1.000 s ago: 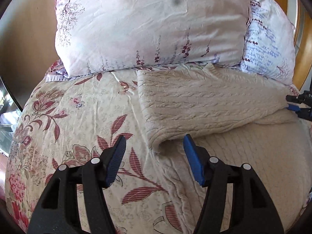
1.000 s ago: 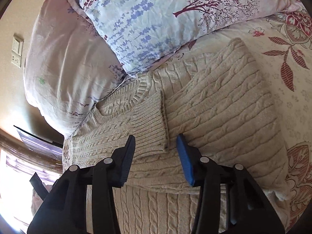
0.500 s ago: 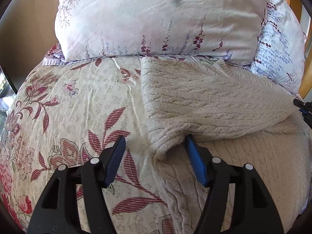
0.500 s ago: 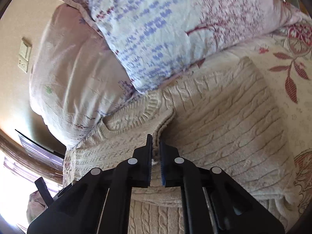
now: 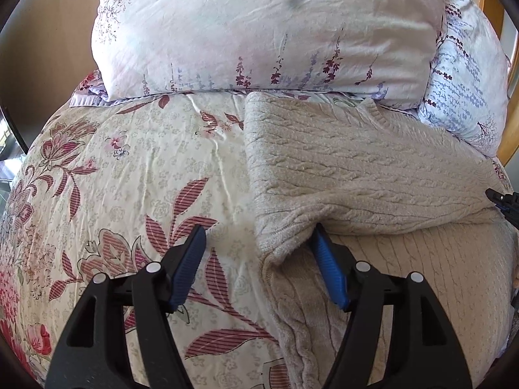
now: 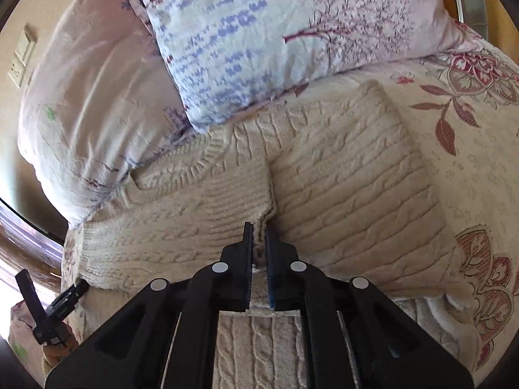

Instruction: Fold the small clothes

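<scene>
Knitwear is lying across the bed: a cream cable-knit sweater (image 5: pixel 356 175) is spreading over the floral bedspread (image 5: pixel 129 175), its collar end touching the pillows, its upper part doubled over the lower body; the right gripper (image 6: pixel 259 236) is pinching the ribbed cuff of the folded-in sleeve (image 6: pixel 227 194) between its pads, jaws closed tight on the knit, in the middle of the garment; the left gripper (image 5: pixel 259 259) is hovering at the sweater's near left corner, its jaws opening, one blue pad (image 5: pixel 327 269) tucking under the folded edge while the other is standing over bare bedspread; the fold's corner is sitting between the pads, though it seems that neither is pressing on it, and the view is too steep to be certain; a pale pink pillow (image 5: pixel 259 29) is leaning at the head of the bed, and a white pillow printed with lavender sprigs and a tree (image 6: pixel 275 32) is resting just beside it, overlapping the sweater's shoulder.
</scene>
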The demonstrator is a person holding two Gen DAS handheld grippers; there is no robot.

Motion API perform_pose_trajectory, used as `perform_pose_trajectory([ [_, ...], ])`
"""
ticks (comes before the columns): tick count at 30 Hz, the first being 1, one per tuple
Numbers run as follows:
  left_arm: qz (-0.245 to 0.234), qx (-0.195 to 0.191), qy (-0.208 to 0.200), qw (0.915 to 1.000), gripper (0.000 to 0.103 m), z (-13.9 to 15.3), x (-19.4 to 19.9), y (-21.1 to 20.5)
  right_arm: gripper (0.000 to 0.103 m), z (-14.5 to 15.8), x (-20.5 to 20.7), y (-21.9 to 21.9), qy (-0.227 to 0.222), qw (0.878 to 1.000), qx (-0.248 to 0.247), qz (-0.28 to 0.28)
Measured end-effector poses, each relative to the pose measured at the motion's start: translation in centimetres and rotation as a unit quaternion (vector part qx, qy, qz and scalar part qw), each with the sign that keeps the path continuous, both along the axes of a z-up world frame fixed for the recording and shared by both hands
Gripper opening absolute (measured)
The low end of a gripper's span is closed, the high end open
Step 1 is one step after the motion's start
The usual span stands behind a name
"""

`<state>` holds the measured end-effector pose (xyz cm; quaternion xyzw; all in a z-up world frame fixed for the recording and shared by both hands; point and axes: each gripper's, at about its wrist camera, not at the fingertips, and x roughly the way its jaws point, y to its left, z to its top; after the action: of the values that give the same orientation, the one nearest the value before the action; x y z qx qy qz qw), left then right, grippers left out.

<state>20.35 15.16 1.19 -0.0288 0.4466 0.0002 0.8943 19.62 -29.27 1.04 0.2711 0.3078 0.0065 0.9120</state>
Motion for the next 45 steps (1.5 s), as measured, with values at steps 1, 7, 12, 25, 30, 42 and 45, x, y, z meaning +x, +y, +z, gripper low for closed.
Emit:
perform_pose_trajectory([
  [1, -0.002, -0.002, 0.004, 1.0, 0.067, 0.1, -0.2, 0.0, 0.009, 0.2, -0.3, 0.0, 0.0, 1.0, -0.003, -0.001],
  [7, -0.024, -0.059, -0.048, 0.9968, 0.065, 3.1, -2.9, 0.6, 0.023, 3.1, -2.8, -0.3, -0.066, 0.997, -0.027, -0.009],
  [12, -0.086, -0.088, -0.088, 0.9885, 0.065, 4.9, -2.2, -2.8, 0.025, 3.3, -1.1, 2.2, -0.062, 0.996, -0.016, 0.06],
  [25, -0.083, -0.127, -0.013, 0.9884, 0.064, 0.3, 1.6, -4.3, 0.057, 0.2, 0.1, 1.4, -0.03, 0.995, 0.049, 0.081],
  [30, -0.081, -0.152, -0.024, 0.9847, 0.064, 1.4, -0.1, -3.7, 0.057, 0.4, -1.1, -0.2, -0.03, 0.99, 0.101, 0.099],
  [42, -0.044, -0.273, -0.027, 0.9605, 0.064, 0.8, -10.6, 4.6, 0.072, -2.1, -15.7, -8.5, -0.055, 0.99, 0.119, 0.051],
  [45, -0.047, -0.299, -0.02, 0.9528, 0.063, -0.1, -12.3, 4.3, 0.064, -3.7, -17.3, -8.6, -0.042, 0.99, 0.124, 0.052],
])
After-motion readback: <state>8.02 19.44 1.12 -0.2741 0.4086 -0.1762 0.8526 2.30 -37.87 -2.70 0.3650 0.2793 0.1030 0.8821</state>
